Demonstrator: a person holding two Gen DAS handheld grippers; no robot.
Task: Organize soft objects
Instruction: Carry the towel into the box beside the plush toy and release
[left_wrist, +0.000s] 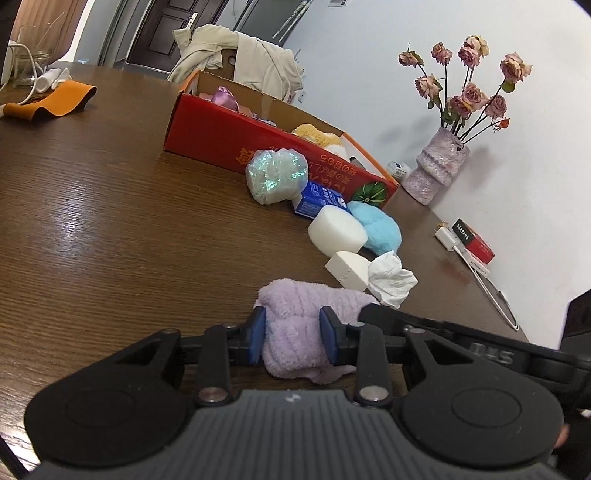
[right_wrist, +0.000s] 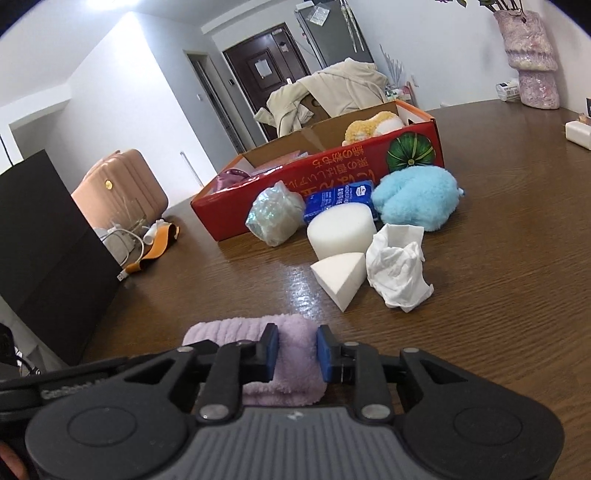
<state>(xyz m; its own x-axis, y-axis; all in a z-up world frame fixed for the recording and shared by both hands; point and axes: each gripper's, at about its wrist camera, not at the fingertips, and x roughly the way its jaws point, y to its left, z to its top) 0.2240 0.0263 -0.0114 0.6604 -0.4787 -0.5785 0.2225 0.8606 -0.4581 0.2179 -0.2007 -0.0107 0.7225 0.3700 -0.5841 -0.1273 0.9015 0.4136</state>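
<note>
Both your grippers, left (left_wrist: 291, 334) and right (right_wrist: 297, 352), clamp lilac towel (left_wrist: 295, 314); pad contact apparently firm; red box (right_wrist: 332, 173) beyond.

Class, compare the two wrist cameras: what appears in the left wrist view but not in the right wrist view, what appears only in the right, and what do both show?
Only the left wrist view shows the dried roses in the vase and the red and black box by the wall.

Only the right wrist view shows the pink suitcase and the dark cabinet.

Both show the red cardboard box, blue plush, round white sponge, wedge sponge, crumpled tissue and the lilac towel squeezed between each gripper's blue pads.
</note>
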